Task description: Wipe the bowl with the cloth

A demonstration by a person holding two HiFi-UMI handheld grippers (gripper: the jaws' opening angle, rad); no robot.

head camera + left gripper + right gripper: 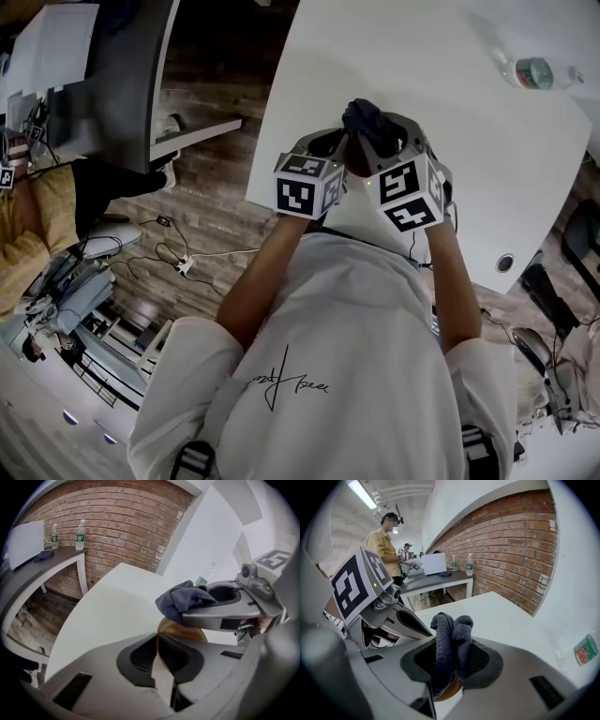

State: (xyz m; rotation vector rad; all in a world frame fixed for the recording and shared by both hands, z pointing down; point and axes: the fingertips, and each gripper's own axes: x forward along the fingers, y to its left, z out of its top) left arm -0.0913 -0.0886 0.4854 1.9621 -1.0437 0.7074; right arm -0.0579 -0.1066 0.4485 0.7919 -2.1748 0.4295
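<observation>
The bowl (180, 631), a thin-walled brown one, was held up over the white table (450, 112) rather than resting on it, its rim caught edge-on between the jaws of the left gripper (157, 656), which were pressed together on that thin wall with almost no gap left between them. The dark blue cloth (451, 639) was bunched into a folded wad and pinched by the right gripper (452, 667), whose jaws were closed on it, with the loose end sticking out past the tips. The cloth was seen just above and against the far side of the bowl in the left gripper view, and a sliver of brown was visible directly under the wad in the right gripper view (whether the fabric was pressed inside or only on the rim could not be told). The two grippers were brought close together, near the table's front edge. A plastic bottle (539, 73) lay well apart, at the table's far right.
</observation>
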